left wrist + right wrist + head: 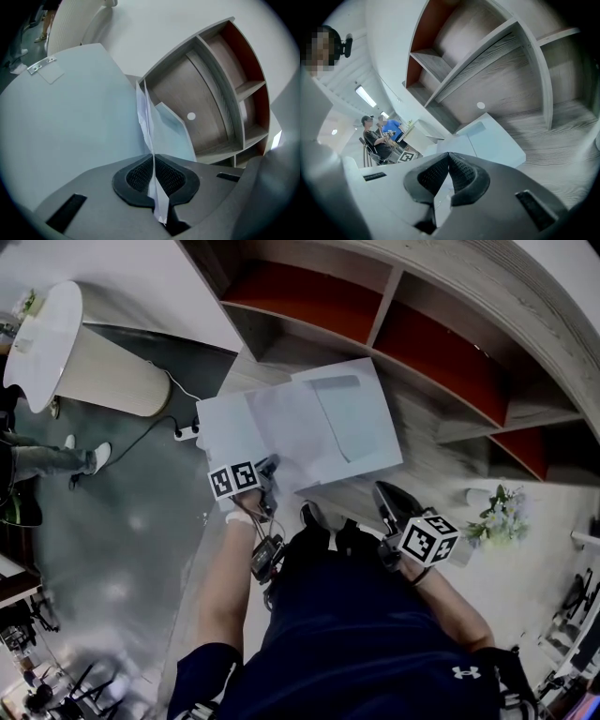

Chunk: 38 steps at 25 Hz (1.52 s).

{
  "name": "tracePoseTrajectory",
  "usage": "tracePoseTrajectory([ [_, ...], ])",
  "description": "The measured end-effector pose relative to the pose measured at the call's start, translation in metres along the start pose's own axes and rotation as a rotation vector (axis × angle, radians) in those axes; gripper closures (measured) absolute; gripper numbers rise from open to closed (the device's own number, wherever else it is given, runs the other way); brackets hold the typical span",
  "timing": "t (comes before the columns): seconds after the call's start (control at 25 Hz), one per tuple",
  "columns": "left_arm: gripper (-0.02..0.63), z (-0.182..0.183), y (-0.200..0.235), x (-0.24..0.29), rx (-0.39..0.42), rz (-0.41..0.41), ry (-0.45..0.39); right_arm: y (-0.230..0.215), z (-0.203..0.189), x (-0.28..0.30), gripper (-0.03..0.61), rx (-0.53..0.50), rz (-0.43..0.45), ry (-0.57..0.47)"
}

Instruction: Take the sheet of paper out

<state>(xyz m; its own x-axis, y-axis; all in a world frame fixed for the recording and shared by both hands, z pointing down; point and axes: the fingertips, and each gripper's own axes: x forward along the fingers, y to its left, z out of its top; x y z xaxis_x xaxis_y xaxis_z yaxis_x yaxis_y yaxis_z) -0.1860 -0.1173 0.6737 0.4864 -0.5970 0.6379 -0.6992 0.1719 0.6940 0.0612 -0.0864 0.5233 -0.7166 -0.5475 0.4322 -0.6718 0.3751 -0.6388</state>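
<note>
The left hand-held gripper (pixel 153 157) is clamping a sheet of paper (pixel 145 119) edge-on between the flaps of a white folder (pixel 356 427) on the wooden surface (pixel 427 442). The right hand-held gripper (pixel 449 154), jaws pressed together, is pointing at the folder.

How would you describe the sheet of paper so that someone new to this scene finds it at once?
At the foot of the curved wooden shelf unit with red backs lies a pale folder. The sheet of paper shows between its two panels, its edge pinched in the shut left gripper. Unlike the smooth, stiff panels beside it, it is thin, white and wrinkled.
</note>
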Motion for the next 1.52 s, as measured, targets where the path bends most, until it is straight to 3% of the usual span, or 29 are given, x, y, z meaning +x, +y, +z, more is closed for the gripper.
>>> tracePoseTrajectory([
  [0.36, 0.592, -0.002, -0.001, -0.019, -0.003, 0.001, -0.03, 0.006, -0.001, 0.001, 0.565, -0.008, 0.018, 0.002],
  [1.12, 0.592, 0.002, -0.028, -0.054, 0.123, 0.045, -0.048, 0.01, 0.003, 0.005, 0.565, -0.01, 0.042, -0.003],
  [1.52, 0.595, 0.011, -0.05, -0.074, 0.163, 0.046, -0.101, 0.013, 0.006, 0.007, 0.565, -0.011, 0.052, -0.003],
])
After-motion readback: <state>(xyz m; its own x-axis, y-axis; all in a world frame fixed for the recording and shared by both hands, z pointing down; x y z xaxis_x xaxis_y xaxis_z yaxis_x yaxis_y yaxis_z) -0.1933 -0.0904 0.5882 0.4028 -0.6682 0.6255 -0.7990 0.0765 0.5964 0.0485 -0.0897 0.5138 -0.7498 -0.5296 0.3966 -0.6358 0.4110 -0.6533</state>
